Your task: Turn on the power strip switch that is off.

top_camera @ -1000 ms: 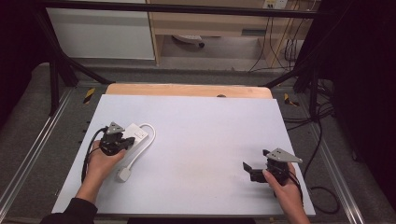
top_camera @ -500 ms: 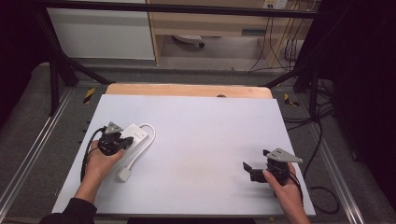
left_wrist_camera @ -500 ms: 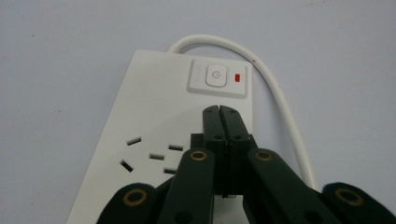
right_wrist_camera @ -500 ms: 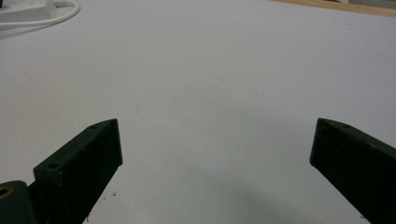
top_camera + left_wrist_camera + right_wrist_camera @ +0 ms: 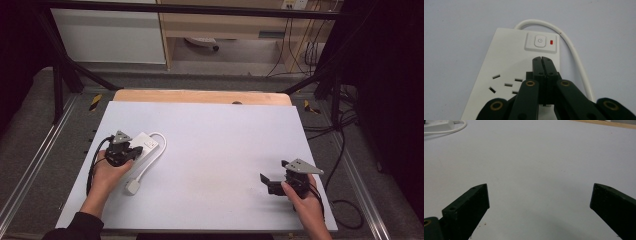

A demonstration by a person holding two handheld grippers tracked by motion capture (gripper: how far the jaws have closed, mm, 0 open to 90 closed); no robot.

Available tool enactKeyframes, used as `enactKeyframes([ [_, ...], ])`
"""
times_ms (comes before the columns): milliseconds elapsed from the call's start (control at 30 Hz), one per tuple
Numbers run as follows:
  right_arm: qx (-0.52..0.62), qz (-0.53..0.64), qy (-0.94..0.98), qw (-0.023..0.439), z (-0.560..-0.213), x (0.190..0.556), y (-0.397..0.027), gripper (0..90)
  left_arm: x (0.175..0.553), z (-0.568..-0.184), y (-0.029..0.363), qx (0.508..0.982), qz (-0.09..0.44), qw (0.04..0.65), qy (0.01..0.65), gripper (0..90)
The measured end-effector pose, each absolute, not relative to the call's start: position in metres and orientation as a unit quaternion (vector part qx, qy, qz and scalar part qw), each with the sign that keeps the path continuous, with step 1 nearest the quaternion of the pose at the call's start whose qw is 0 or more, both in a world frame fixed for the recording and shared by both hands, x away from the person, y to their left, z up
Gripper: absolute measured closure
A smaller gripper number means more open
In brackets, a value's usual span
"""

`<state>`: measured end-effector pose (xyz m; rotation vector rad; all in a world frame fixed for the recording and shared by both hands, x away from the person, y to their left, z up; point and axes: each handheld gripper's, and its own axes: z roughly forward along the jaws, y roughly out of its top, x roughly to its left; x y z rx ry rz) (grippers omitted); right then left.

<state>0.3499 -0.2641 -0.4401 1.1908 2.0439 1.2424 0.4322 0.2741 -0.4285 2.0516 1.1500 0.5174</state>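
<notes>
Left tool (image 5: 541,59) closed over power strip (image 5: 506,62), right tool (image 5: 539,202) agape

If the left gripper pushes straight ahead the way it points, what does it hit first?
Probably the white power button on the white power strip; the shut left gripper sits just short of it, height unclear.

Power strip (image 5: 144,145) on table (image 5: 225,135) (far left), plug (image 5: 132,187) nearer.

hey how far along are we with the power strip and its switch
Nothing looks finished yet. The power strip lies flat on the table, its plug loose beside it. In hand: the left tongs, shut, hover just short of the switch. The right tongs wait open. Pressing the switch seems left.
</notes>
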Motion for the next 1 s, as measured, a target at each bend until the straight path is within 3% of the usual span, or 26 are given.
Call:
enactKeyframes([
  [900, 0.437, 0.453, 0.743, 0.23, -0.4409, 0.3505, -0.2637, 2.8, 0.4309, -0.4206, 0.2746, 0.769, 0.218, 0.407, 0.442, 90.0],
  [1000, 0.437, 0.453, 0.742, 0.23, -0.4413, 0.3509, -0.2642, 2.8, 0.4305, -0.4188, 0.274, 0.765, 0.225, 0.411, 0.442, 85.8],
])
